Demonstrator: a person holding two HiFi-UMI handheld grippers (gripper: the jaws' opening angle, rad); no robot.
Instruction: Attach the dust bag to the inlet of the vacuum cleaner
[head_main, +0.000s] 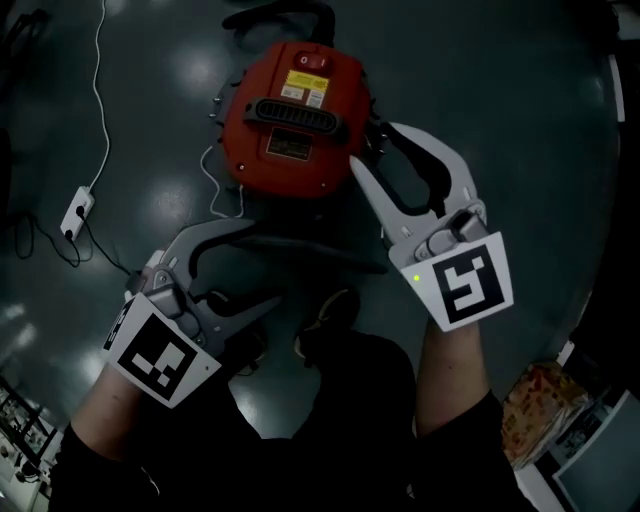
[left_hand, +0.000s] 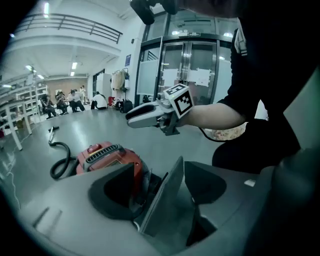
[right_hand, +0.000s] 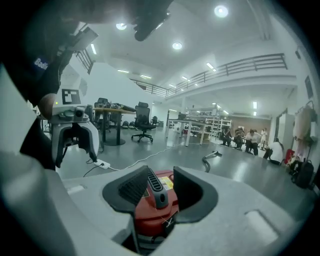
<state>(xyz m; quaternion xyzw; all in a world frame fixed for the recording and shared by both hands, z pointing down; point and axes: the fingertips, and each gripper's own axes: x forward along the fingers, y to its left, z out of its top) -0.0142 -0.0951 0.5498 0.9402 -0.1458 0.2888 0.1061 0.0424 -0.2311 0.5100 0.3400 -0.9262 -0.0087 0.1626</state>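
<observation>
Two hand-held grippers and one red vacuum cleaner (head_main: 295, 120), which stands on the grey floor (head_main: 520, 110) at upper centre of the head view. Left gripper (head_main: 268, 264), lower left: jaws spread wide, with a flat grey sheet (left_hand: 167, 200) standing edge-on between them and neither pad seen pressing on it. It is probably the dust bag or its collar, though I cannot say for sure. Right gripper (head_main: 372, 143), right of centre, tips just beside the vacuum's rim: jaws apart, nothing between them. Inlet: not seen in any view; the red top looks closed. Handling note: the sheet wants a firm grip near its edge first. It then needs a square, level approach to the inlet once that is found, with the right gripper steadying the body so it does not skid. View notes: only the left gripper view shows the sheet plainly, and beyond it the black hose (left_hand: 62, 161) curled at the vacuum's left. The right gripper view settles that its own gap is empty, framing the vent grille (right_hand: 152, 187). The head view alone gives the layout from above, with the power strip (head_main: 78, 210) at far left.
</observation>
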